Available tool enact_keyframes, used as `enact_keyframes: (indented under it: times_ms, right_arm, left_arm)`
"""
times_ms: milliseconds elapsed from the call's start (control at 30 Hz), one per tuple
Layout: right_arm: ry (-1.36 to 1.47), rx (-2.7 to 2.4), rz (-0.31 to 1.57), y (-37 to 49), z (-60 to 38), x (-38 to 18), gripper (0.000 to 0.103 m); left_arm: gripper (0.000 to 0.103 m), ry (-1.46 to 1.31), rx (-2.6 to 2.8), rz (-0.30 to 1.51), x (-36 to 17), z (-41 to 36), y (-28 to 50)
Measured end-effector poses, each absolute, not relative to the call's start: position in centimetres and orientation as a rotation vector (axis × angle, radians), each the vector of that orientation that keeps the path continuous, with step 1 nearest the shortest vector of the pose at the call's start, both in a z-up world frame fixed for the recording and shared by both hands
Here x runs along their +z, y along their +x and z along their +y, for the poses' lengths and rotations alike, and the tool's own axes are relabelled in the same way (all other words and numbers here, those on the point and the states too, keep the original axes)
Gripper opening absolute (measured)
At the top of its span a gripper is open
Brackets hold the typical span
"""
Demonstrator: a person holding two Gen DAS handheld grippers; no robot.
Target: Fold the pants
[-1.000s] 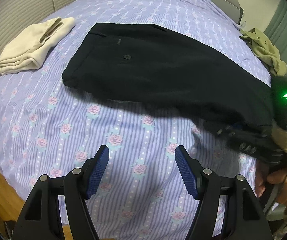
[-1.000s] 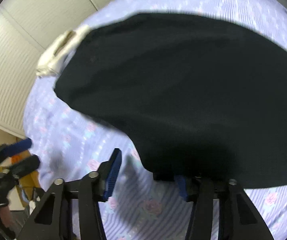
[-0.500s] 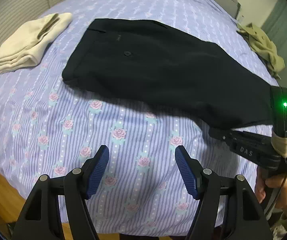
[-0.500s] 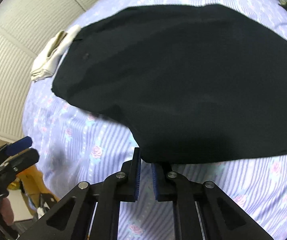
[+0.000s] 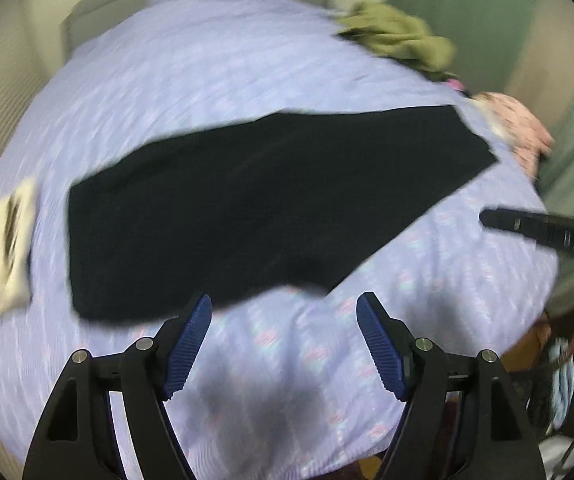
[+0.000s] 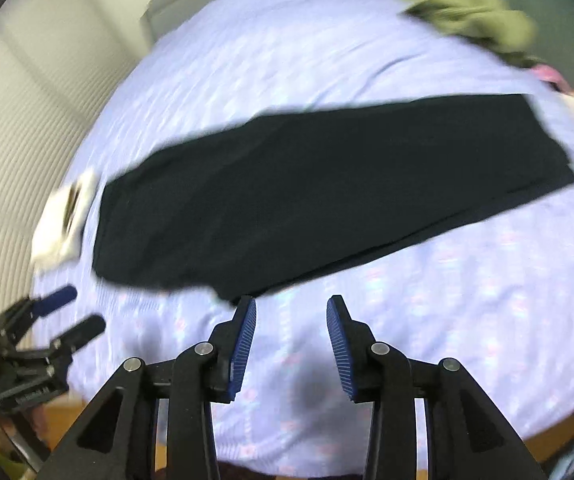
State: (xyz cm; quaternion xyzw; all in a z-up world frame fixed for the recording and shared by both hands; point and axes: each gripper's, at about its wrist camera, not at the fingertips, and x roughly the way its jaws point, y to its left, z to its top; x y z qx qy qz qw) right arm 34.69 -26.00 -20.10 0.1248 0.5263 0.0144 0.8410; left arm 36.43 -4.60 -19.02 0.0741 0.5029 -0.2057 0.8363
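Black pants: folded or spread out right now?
Folded once lengthwise: black pants lie flat on the bed as one long leg-wide strip, layered edges visible. Not yet folded crosswise.

Both wrist views above shared pants [image 5: 255, 208], bed [image 6: 467, 300].

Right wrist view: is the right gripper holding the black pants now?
No, the right gripper is open and holds nothing, and the black pants lie flat on the bed beyond its fingertips.
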Motion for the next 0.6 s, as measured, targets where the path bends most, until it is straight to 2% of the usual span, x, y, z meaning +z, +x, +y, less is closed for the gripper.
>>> enact_keyframes:
  times_ms: [133,200,267,367,467,600]
  right_arm:
    - [0.331,-0.111,1.015,33.8,-31.6,-17.2,0.04]
    - [0.341,-0.159,0.989,34.0,-34.7,-16.4,0.04]
    - [0.339,-0.203,0.968,34.5,-38.7,-15.7,0.04]
    - [0.378,-0.231,0.956,35.4,-43.8,-15.7,0.04]
    - [0.39,-0.228,0.939,36.7,-48.1,-15.9,0.04]
    - [0.405,-0.209,0.96,38.8,-53.6,-17.4,0.04]
  left_arm:
    - [0.076,0.218,-0.535,0.986,-17.2,-10.3,38.1]
    - [0.082,0.219,-0.544,0.948,-16.5,-12.8,38.8]
    - [0.082,0.217,-0.536,0.92,-15.9,-16.0,39.6]
    - [0.083,0.197,-0.527,0.921,-15.7,-20.1,41.0]
    - [0.089,0.153,-0.493,0.916,-15.5,-24.7,42.4]
    - [0.092,0.111,-0.412,0.928,-15.3,-29.9,44.0]
